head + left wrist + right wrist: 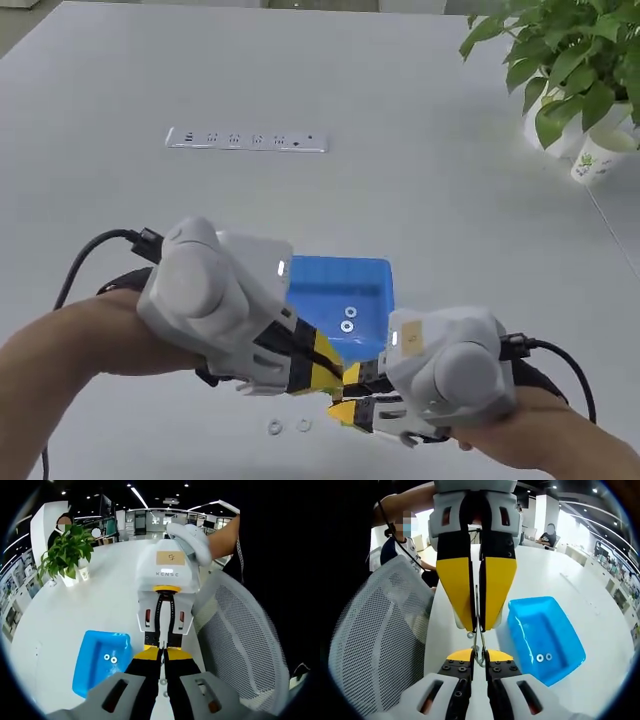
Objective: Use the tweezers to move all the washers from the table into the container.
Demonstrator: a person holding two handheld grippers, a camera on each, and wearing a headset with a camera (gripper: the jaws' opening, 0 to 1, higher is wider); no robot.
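Grey brand lettering, seemingly "XENSE" though the first letter is unclear, on the white housing [150,577] of the right gripper [161,642], straight ahead of the left gripper [161,655], tan label [170,557] just beyond the lettering, small mark illegible.

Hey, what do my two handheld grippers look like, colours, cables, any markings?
The left gripper and right gripper both have rounded white housings, black-and-yellow jaws and a black cable trailing from the rear. The right one carries a tan label above XENSE lettering.
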